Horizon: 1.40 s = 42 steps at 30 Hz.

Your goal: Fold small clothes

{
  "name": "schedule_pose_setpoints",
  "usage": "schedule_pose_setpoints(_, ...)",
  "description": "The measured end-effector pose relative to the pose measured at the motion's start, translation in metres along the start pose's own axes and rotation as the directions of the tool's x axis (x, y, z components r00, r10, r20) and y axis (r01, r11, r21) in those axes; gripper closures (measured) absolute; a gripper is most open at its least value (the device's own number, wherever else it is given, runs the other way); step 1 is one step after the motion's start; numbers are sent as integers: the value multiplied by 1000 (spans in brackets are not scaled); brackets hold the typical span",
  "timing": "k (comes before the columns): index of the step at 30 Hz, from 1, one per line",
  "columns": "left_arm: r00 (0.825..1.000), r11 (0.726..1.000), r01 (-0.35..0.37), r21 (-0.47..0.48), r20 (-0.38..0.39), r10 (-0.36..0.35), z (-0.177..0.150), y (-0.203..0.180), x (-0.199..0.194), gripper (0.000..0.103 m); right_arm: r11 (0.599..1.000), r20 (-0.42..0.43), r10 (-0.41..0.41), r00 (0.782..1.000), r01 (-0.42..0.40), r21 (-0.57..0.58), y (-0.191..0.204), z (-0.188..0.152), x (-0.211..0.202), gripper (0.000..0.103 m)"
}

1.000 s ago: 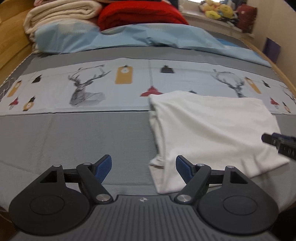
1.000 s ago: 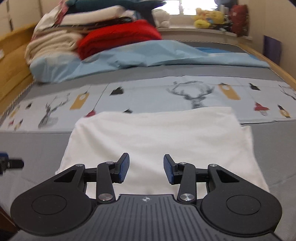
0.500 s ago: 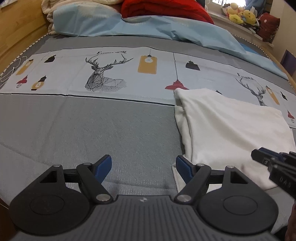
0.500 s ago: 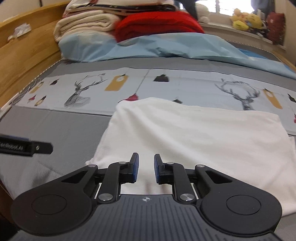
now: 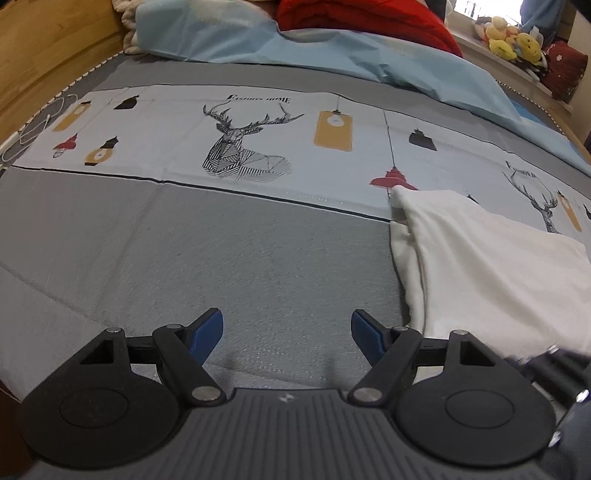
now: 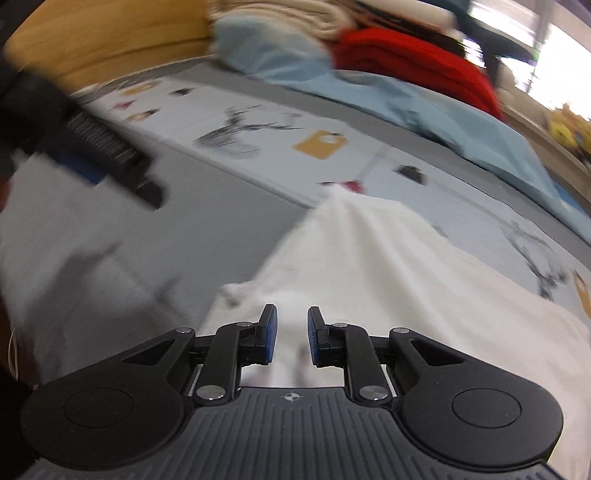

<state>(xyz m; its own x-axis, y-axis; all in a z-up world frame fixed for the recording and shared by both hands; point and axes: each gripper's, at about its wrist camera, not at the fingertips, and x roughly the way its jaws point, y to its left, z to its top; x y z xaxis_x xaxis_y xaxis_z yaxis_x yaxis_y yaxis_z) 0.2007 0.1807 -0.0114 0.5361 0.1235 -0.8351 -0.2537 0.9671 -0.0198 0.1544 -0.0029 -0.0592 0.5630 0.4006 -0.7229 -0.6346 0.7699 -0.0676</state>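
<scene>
While the right gripper [image 6: 291,334] sits low in its frame, narrowed around a raised ridge of the white garment [image 6: 388,258], the left gripper [image 5: 287,334] gapes wide and empty over the bed [image 5: 184,258]. The garment lies at right, already doubled over; further folds likely remain.

1. This is a bedroom in a home: a wide bed with a grey printed cover [image 5: 221,236] showing deer and lamps.
2. A wooden headboard [image 5: 48,48] stands at the left.
3. Folded red blanket [image 5: 362,18] and light blue quilt [image 5: 332,51] lie behind.
4. Yellow plush toys [image 5: 513,40] sit on the windowsill.
</scene>
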Motion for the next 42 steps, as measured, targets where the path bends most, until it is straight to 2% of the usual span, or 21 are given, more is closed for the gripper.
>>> schedule_pose_setpoints(4,1000,1000,-7,7,-7,7,-1,3,0,22,994,-58,82,995,-86,-65,25,-3,13,81)
schedule_pose_setpoints(6,1000,1000,-8,5,-10,8,-1,4,1,22,991,-95,104,990,-112,-78,33,-4,19,69)
schedule_pose_setpoints(9,1000,1000,-9,7,-12,9,-1,6,2,22,986,-141,111,984,-127,-108,42,-8,26,64)
schedule_pose_setpoints(13,1000,1000,-9,12,-16,10,0,6,3,22,985,-142,102,984,-120,-121,42,-11,28,64)
schedule_pose_setpoints(14,1000,1000,-10,13,-16,10,0,6,4,22,987,-140,101,985,-117,-110,41,-10,27,69)
schedule_pose_setpoints(15,1000,1000,-9,15,-16,9,0,5,4,22,989,-138,93,986,-108,-105,38,-10,28,82)
schedule_pose_setpoints(18,1000,1000,-2,16,-16,3,1,4,5,22,993,-132,104,986,-111,-49,27,-8,26,93)
schedule_pose_setpoints(20,1000,1000,20,0,-19,-20,4,4,7,22,993,-103,112,988,-113,-11,22,-5,19,95)
schedule_pose_setpoints(22,996,996,85,-41,-29,-86,7,4,9,21,992,-59,124,991,-123,19,17,-1,9,95)
schedule_pose_setpoints(24,979,976,192,-98,-51,-198,9,1,14,20,991,-18,130,991,-129,45,11,1,-1,95)
schedule_pose_setpoints(25,961,957,258,-132,-68,-268,11,-1,17,20,989,3,132,991,-132,61,7,2,-7,95)
schedule_pose_setpoints(27,928,924,342,-170,-94,-361,14,-9,25,20,986,32,140,990,-143,87,0,3,-16,95)
schedule_pose_setpoints(31,861,865,455,-213,-142,-488,23,-31,47,19,981,68,160,985,-167,103,-8,2,-28,95)
schedule_pose_setpoints(32,850,856,467,-222,-154,-503,26,-35,52,19,980,72,166,983,-173,102,-9,1,-32,95)
schedule_pose_setpoints(33,843,853,469,-228,-171,-509,28,-39,60,19,979,76,171,982,-178,100,-10,1,-34,95)
schedule_pose_setpoints(36,848,865,444,-232,-202,-489,33,-47,79,19,975,100,190,977,-200,102,-16,0,-42,95)
schedule_pose_setpoints(37,843,861,445,-247,-208,-496,34,-49,85,19,972,110,198,974,-209,109,-19,0,-46,95)
schedule_pose_setpoints(40,811,838,476,-266,-237,-536,38,-55,100,21,965,133,216,967,-232,121,-30,1,-50,95)
schedule_pose_setpoints(41,807,838,483,-254,-242,-538,40,-59,105,27,964,138,221,965,-238,122,-31,1,-51,95)
schedule_pose_setpoints(42,810,842,482,-243,-244,-534,40,-62,106,39,961,143,227,963,-245,125,-33,1,-51,95)
